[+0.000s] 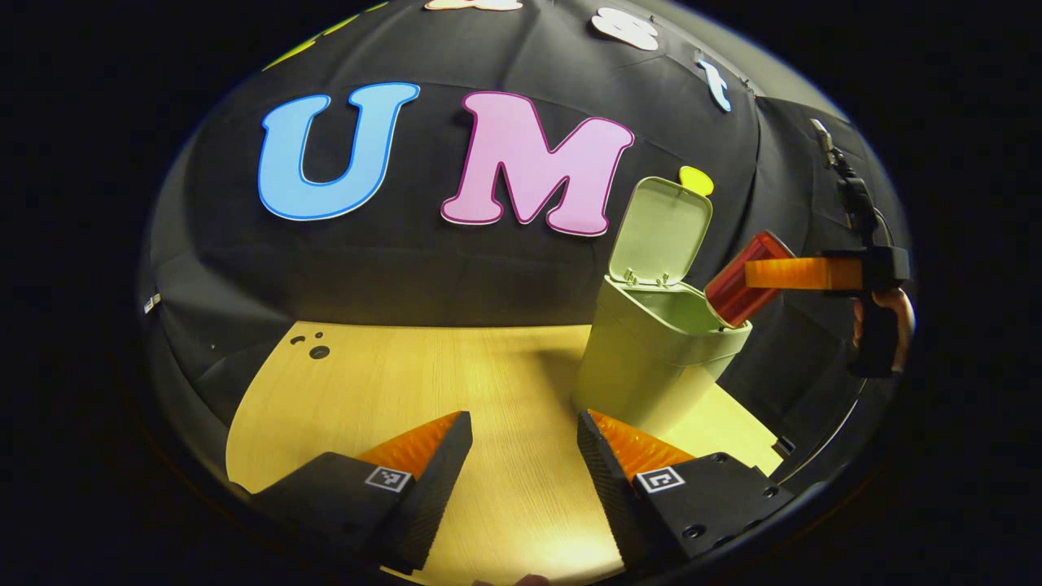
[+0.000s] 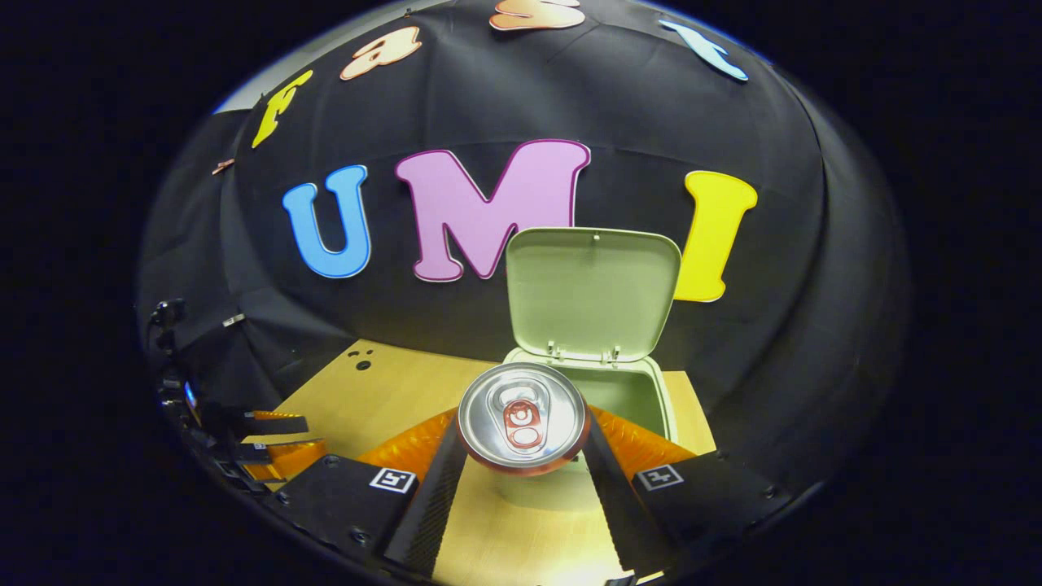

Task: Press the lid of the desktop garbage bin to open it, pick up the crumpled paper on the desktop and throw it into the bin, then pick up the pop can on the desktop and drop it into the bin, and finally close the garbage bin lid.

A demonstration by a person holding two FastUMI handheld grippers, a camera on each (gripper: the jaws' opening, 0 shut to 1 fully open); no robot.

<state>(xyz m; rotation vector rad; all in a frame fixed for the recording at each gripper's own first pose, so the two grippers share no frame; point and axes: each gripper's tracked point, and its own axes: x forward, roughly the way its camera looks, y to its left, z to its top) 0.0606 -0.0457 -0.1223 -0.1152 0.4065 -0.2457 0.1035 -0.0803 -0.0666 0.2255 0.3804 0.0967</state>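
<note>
The bin [image 1: 651,358] stands on the wooden table [image 1: 456,382], near its far edge against the black wall, with its lid [image 1: 661,230] swung up and standing nearly upright behind the opening.

In the left gripper view, the left gripper [image 1: 525,443] hovers low over the table, in front of the bin and a little to its side, its two fingers spread wide apart with nothing between them. The nearer of the two fingers [image 1: 627,443] sits close to the bin's base, though whether it touches the wall is hard to judge from this angle.

The right gripper [image 1: 781,274] reaches in from the other side of the bin, level with its rim. It grips the can [image 1: 737,286], which lies tilted with its lower end dipping over the bin's open mouth. A hand [image 1: 883,317] holds the gripper's handle just beyond the bin.

In the right gripper view, the can [image 2: 523,429] is clamped between the right gripper [image 2: 521,456] fingers, one pressing each side, its silver top and pull tab facing the camera. It sits just in front of the bin [image 2: 627,391], whose opening shows directly behind it, with the raised lid [image 2: 593,293] above. The left gripper [image 2: 273,448] shows well off to the side of the bin, over the table [image 2: 383,391].
</note>
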